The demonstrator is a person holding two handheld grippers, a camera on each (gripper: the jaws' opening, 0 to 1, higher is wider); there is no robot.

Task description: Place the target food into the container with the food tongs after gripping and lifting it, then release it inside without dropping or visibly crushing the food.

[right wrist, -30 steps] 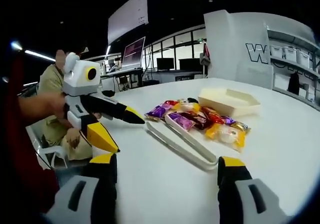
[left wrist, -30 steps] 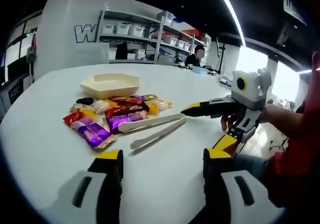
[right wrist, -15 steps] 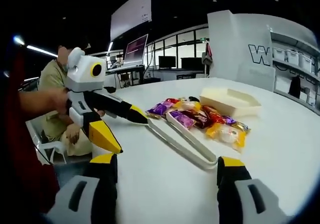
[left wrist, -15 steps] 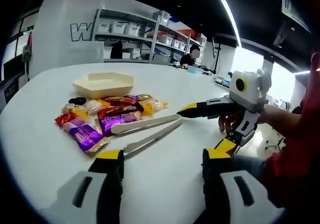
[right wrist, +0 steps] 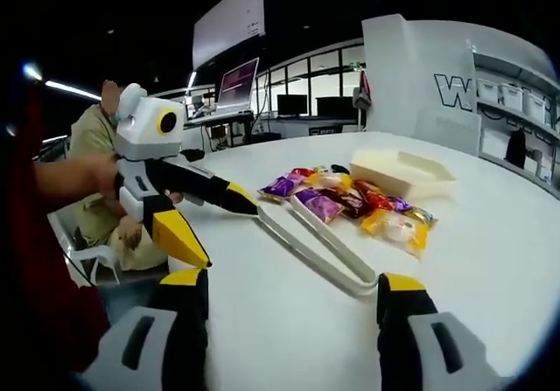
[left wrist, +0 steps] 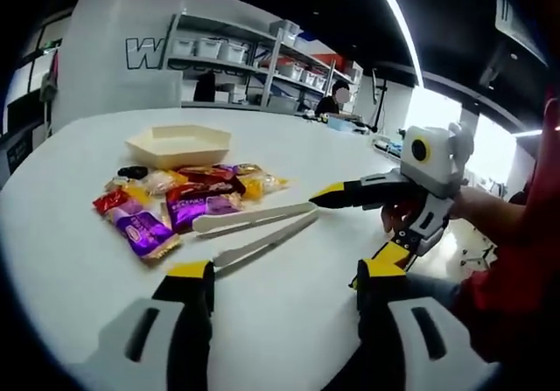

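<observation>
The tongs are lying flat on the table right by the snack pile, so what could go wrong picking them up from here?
The tongs lie flat and open on the smooth table, so open jaws of the right gripper may slide them instead of gripping. Their tips touch the wrapped snacks, so a nudge could scatter packets. The container sits beyond the pile, so a carried snack must cross it.

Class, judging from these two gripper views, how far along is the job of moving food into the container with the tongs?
Nothing looks done: the beige hexagonal tray sits empty, and the pile of wrapped snacks lies beside it on the white table. In hand: nothing; the white plastic tongs lie flat, both tools open, the right tool reaching towards their handle end. Left: pick up the tongs, grip a snack, lift it, release it in the tray.
</observation>
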